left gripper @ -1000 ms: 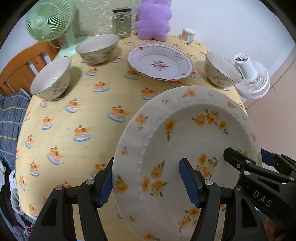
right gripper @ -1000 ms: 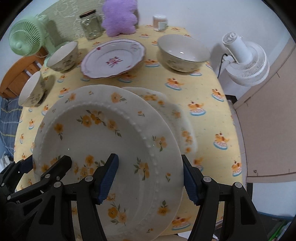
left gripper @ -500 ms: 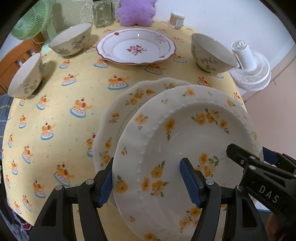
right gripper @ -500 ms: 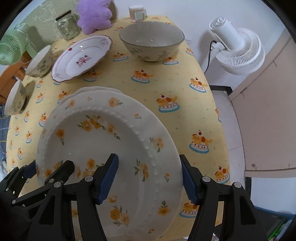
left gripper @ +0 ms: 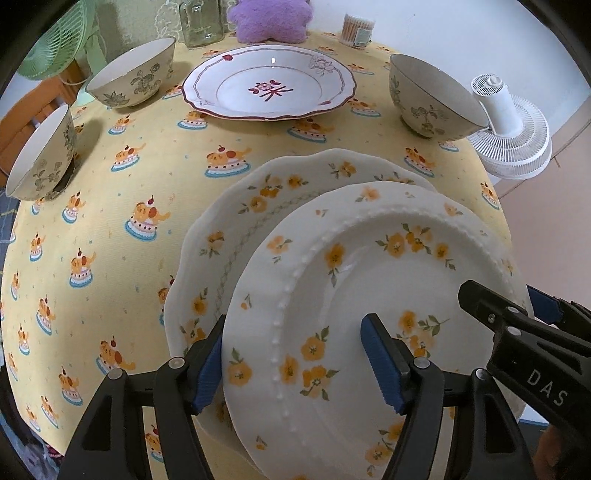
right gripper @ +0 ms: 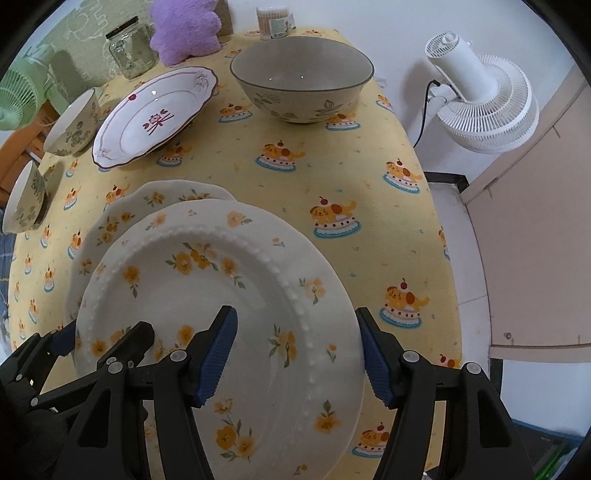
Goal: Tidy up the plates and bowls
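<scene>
Worktop point(left gripper: 147, 166) first, since it's the biggest thing here. It's covered in a yellow cloth printed with little dogs on cakes.

We count three plates. The beaded plate point(left gripper: 369, 277) with orange flowers is the task's thing. It sits at the near edge, overlapping the scalloped plate point(left gripper: 258, 206), which lies flat on the cloth. We can't tell if the two touch. Both tools have hold of it:
- The left gripper point(left gripper: 293, 332) has its jaws clenched over the plate's left rim, one pad outside the edge and one on the inside face. They've just been easing open a bit, with the rim between them.
- The right gripper point(right gripper: 297, 321) has its jaws clamped over the opposite rim the same way.

The third plate is the maroon-trimmed plate point(left gripper: 269, 88), at the far side.

Two fans: the white fan point(left gripper: 513, 133) is off the right edge and the green fan point(left gripper: 51, 48) is at the far left corner.

Three floral bowls, all upright and well apart: back-left bowl point(left gripper: 129, 74), left-edge bowl point(left gripper: 40, 155), right bowl point(left gripper: 432, 96).

Then one each along the back: purple plush point(left gripper: 269, 18), glass jar point(left gripper: 201, 20) and cotton swab tub point(left gripper: 356, 29). The tub's label is too small for us to read.

The only writing we can read is the DAS lettering point(left gripper: 546, 387), white on the right tool's black body.
</scene>
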A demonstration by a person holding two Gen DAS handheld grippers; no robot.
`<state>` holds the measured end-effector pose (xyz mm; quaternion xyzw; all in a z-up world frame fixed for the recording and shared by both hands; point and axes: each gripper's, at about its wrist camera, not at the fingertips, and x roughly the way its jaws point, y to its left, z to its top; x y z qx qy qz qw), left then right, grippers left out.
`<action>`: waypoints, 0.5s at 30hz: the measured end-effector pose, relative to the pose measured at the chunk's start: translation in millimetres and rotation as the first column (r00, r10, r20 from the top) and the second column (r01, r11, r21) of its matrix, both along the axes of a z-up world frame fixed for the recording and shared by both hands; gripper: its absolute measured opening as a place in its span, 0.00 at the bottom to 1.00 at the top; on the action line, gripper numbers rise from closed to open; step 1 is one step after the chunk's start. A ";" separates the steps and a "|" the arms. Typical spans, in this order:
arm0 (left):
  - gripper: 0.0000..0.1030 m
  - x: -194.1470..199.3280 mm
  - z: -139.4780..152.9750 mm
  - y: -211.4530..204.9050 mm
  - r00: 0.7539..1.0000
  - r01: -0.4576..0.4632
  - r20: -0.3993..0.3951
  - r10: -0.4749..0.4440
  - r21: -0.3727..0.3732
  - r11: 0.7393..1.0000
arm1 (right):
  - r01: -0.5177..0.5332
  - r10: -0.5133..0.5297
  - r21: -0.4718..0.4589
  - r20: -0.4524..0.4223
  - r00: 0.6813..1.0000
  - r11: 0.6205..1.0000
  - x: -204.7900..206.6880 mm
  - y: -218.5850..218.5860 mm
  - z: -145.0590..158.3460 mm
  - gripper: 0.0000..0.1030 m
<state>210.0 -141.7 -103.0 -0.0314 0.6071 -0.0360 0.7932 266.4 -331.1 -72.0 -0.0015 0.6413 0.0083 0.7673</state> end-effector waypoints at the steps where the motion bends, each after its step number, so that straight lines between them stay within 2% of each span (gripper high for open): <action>1: 0.70 -0.3 0.0 -0.4 1.000 0.003 0.003 -0.003 0.003 1.000 | 0.001 -0.001 0.000 0.000 1.000 1.000 0.0 0.1 -0.4 0.66; 8: 0.73 1.3 -0.4 -3.5 1.000 0.014 0.017 -0.014 0.026 1.000 | 0.001 -0.001 0.001 0.002 1.000 1.000 -0.1 0.2 -1.4 0.65; 15: 0.76 0.3 -1.5 -10.0 0.999 0.017 0.030 -0.019 0.080 0.997 | 0.002 -0.002 -0.011 0.016 1.000 1.000 -1.2 1.0 -0.5 0.64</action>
